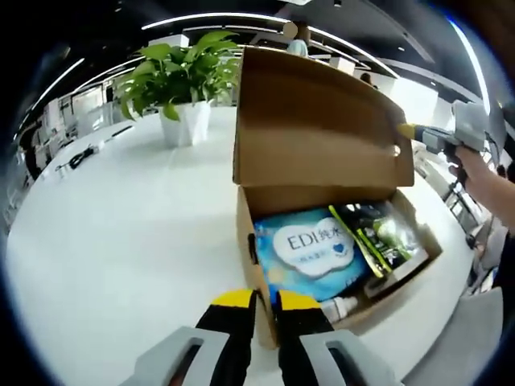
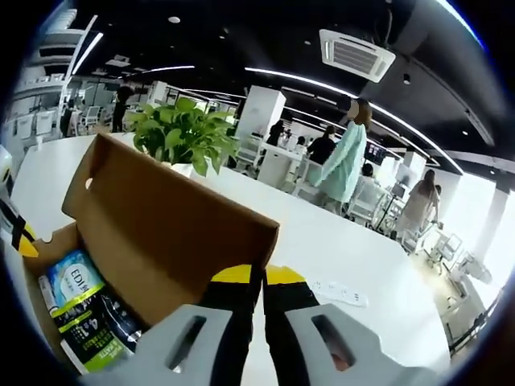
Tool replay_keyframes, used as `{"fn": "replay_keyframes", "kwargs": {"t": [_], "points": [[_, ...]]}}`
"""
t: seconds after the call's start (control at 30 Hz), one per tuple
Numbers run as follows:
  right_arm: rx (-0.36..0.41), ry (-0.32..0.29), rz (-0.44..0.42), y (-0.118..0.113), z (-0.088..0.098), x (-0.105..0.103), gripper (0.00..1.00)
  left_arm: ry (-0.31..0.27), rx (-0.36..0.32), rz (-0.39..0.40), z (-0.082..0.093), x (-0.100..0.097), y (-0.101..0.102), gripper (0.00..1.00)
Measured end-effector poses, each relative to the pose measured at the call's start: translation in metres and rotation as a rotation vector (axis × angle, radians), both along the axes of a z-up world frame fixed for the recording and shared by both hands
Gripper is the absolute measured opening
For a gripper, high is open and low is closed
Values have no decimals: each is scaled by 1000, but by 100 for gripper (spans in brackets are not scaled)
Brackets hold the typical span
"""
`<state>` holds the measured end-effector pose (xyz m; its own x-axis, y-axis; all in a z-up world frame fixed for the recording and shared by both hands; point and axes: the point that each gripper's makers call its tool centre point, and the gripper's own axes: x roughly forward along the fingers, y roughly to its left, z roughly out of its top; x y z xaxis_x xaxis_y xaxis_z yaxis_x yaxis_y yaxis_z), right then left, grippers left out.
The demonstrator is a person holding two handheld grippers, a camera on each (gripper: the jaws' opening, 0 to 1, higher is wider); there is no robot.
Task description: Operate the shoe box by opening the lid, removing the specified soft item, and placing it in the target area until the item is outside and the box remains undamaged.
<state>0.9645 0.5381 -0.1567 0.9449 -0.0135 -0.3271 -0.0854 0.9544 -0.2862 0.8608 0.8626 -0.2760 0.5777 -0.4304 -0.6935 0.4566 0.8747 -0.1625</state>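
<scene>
A brown cardboard shoe box (image 1: 251, 241) stands on the white table (image 1: 121, 241) with its lid (image 1: 314, 121) swung up. Inside lie a blue and white soft pack (image 1: 310, 253) marked EDI, a green and black packet (image 1: 374, 233) and a small white bottle (image 1: 342, 305). My left gripper (image 1: 267, 301) is shut on the box's near wall at a corner. At the lid's free edge my right gripper (image 2: 262, 275) is shut on the cardboard lid (image 2: 161, 233), holding it up. The right gripper (image 1: 406, 130) also comes in from the right in the left gripper view, and the left gripper (image 2: 18, 235) sits at the box's far wall.
A potted green plant (image 1: 181, 80) in a white pot stands on the table behind the box. A white power strip (image 2: 338, 291) lies on the table beyond the lid. Several people (image 2: 342, 161) stand among desks further back. The person's hand (image 1: 475, 173) holds the right gripper.
</scene>
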Motion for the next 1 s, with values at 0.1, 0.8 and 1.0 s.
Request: {"fn": "replay_keyframes", "kwargs": {"t": [0.1,0.8,1.0], "points": [[17,25,-10,-2,-4,8,1,3,-3,0,-1,2,0,9],[136,263,-21,-12,-39,39,0,12,-22,15,-3,5,1,9],[162,327,-5,-14,-57,50,0,16,-32,27,-4,5,1,9]]}}
